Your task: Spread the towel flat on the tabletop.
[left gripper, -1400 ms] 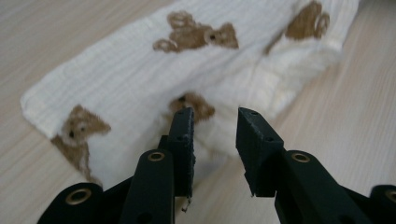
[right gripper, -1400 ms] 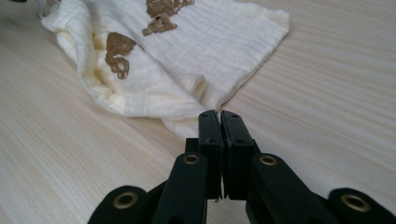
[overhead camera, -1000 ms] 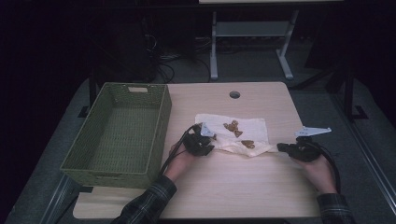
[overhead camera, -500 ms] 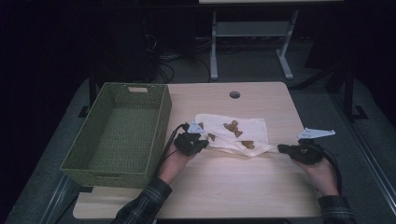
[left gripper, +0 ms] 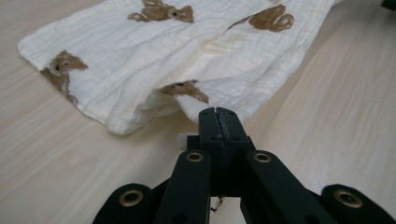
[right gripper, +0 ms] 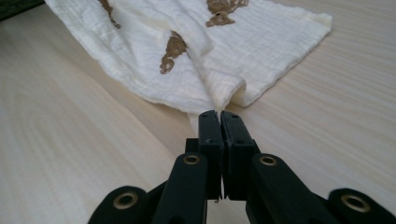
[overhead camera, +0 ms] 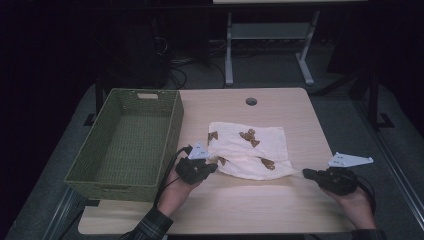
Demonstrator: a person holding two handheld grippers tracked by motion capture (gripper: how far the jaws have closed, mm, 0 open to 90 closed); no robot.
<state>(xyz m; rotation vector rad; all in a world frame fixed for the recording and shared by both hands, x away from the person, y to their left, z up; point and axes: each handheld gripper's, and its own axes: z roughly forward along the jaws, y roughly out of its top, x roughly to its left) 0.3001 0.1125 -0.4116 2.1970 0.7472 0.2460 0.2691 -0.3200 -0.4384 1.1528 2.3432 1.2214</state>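
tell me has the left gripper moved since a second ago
Yes. In the high view the left gripper has slid toward the person, away from the green basket's right wall, shut on the cloth's near-left corner.

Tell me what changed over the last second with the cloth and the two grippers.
The left gripper closed its fingers on the cloth's near-left corner, having stood open beside it a second ago; the left gripper view shows the fabric pinched. The right gripper was already shut on the near-right corner and pulled slightly outward, stretching the near edge. The basket and table stayed as they were.
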